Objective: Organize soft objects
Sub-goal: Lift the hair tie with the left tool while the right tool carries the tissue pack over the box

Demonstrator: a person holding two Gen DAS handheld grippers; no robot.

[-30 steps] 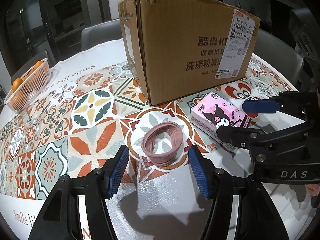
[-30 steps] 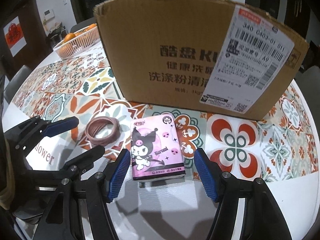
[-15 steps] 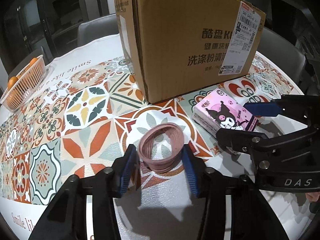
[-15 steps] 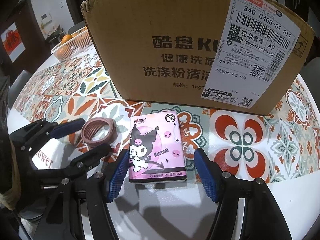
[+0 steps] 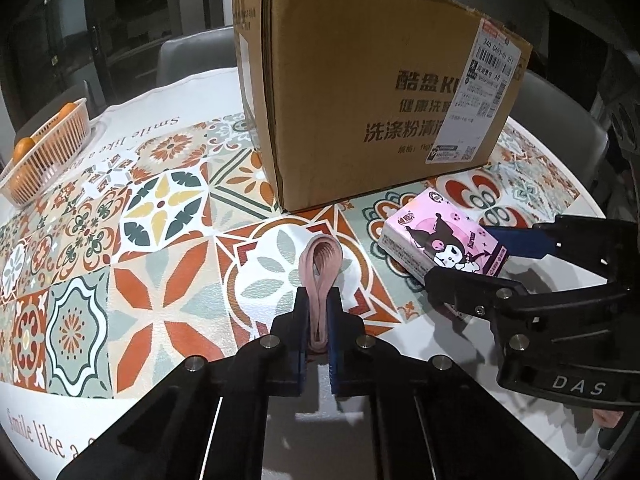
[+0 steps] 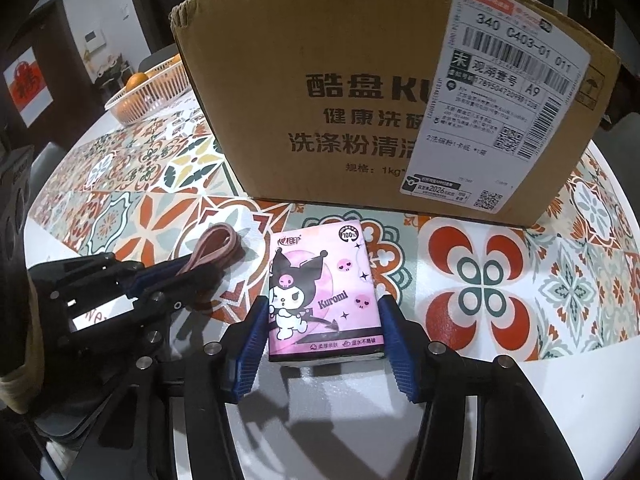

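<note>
My left gripper (image 5: 319, 300) is shut on a pink soft ring (image 5: 322, 264), squeezed flat between the blue pads on the tiled tablecloth. It also shows in the right wrist view (image 6: 218, 246). My right gripper (image 6: 322, 316) has closed onto the sides of a pink Kuromi tissue pack (image 6: 322, 292), blue pads touching both edges. The pack also shows in the left wrist view (image 5: 442, 242), with the right gripper (image 5: 472, 258) around it. A tall open cardboard box (image 5: 372, 108) stands just behind both objects, and shows close in the right wrist view (image 6: 384, 120).
A plastic basket of oranges (image 5: 44, 152) sits at the far left table edge, and shows in the right wrist view (image 6: 148, 92). Grey chairs (image 5: 196, 56) stand behind the round table. The white table rim (image 5: 40, 420) runs near me.
My left gripper closed on the pink ring, flattening it. My right gripper moved forward around the tissue pack and closed onto its sides.
</note>
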